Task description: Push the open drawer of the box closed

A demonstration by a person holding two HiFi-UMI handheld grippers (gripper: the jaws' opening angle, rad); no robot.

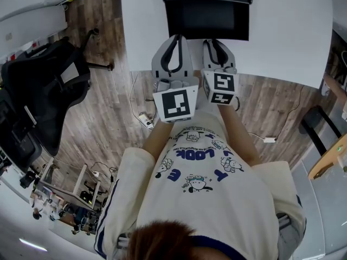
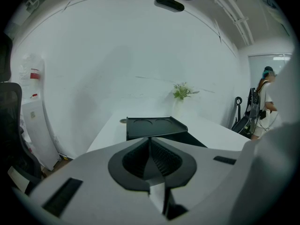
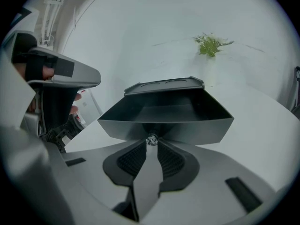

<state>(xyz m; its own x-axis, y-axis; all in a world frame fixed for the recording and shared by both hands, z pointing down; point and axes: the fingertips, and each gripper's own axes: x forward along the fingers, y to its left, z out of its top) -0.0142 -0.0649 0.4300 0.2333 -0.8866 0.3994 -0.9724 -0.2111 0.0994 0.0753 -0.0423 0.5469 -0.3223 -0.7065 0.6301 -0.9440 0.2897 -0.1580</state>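
Biggest thing here is the flat white table [image 1: 303, 31], smooth and matte-looking. The black plastic box [image 2: 154, 126] sits on it not far from the near edge, straight ahead of both tools. The box looks like thin molded plastic, squarish with rounded corners, and its top has a raised lip and 2 shallow round recesses. The open black drawer [image 3: 165, 125] is pulled well out toward the person. It's a hollow tray with flared sloping walls and a flat front panel, with nothing in it that I can see. My guess is it's light, fairly stiff and slides easy. The whole box is probably light too, though, so on that slick tabletop it could scoot backward instead of the drawer going in. I'd push square on the middle of the front panel, low and level, not on a corner where it might rack and jam. The grey left gripper [image 2: 150, 140] hangs just short of the box, its ribbed black pads pressed together on nothing. The grey right gripper [image 3: 151, 146] is right up at the drawer front. Its jaws are only a little apart and, as far as I can tell, nipping the small clear shiny knob [image 3: 151, 139] at their tips. That knob looks faceted, glassy and slippery, so it's fine as a centring spot but not much of a handle.
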